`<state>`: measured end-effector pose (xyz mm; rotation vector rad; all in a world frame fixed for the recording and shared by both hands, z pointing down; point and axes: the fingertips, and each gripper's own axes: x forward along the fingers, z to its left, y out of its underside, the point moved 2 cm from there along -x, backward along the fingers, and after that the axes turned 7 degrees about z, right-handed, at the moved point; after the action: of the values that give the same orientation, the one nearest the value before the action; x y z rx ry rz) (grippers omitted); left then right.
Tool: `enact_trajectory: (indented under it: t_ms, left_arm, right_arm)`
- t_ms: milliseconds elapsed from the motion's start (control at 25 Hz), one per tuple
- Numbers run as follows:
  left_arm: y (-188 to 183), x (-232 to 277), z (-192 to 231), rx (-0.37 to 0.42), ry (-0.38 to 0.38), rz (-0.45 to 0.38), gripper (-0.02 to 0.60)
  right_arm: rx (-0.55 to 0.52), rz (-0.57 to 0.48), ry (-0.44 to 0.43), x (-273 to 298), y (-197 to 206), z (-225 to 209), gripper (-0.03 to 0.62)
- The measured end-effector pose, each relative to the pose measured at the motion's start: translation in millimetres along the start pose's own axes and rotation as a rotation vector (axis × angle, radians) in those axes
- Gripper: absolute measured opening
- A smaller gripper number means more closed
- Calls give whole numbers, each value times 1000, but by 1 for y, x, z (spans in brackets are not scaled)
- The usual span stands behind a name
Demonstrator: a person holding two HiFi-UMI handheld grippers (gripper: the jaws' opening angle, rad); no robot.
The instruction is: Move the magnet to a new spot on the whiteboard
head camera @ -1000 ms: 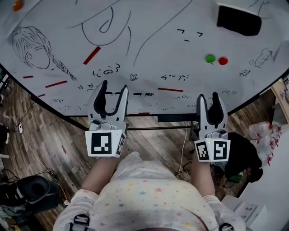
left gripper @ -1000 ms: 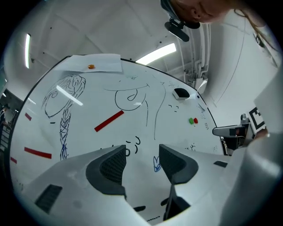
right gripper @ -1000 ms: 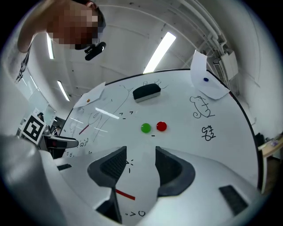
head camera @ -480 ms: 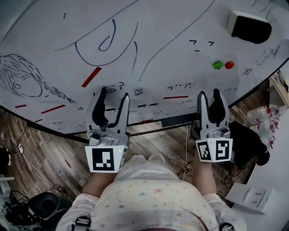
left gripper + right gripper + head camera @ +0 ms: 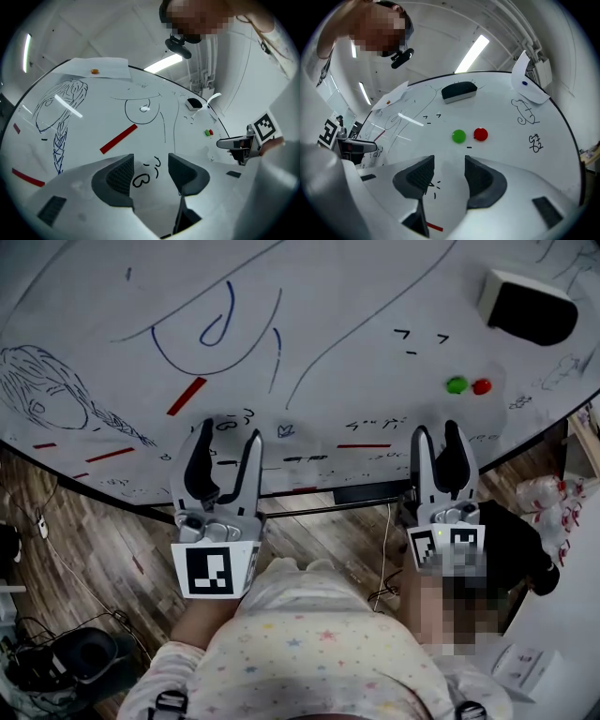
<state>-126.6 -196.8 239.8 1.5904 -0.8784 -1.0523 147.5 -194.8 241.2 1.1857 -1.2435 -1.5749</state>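
Head view: the left tool and right tool are hovering over the near edge of the whiteboard. Each is holding its jaws apart with nothing between them. The green magnet and red magnet are sitting side by side on the board's right part, beyond the right tool and nearer than the eraser. The approach is judged to be under way, with no magnet being gripped. The next move is calling for the right tool to be advancing far and slightly right, straddling one magnet before closing.
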Motion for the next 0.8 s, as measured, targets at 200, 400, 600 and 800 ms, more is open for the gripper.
enact_trajectory:
  t_ms: [200,400,600,800]
  left_arm:
    - [-10,2,-4,15,-14,-17,209]
    - [-24,7,-2,22,-33,-57,209]
    - [-33,12,-7,44,-28,-80,209]
    - [-40,17,-16,58,-11,-97,209]
  right_arm:
    - [-9,-22,-13,0,-9,-7,195]
    - [-37,-48,-21,1,-19,-12,193]
    - [-55,-54,-30,4,-25,-12,192]
    - [-67,-66,-26,8,-33,-13,190]
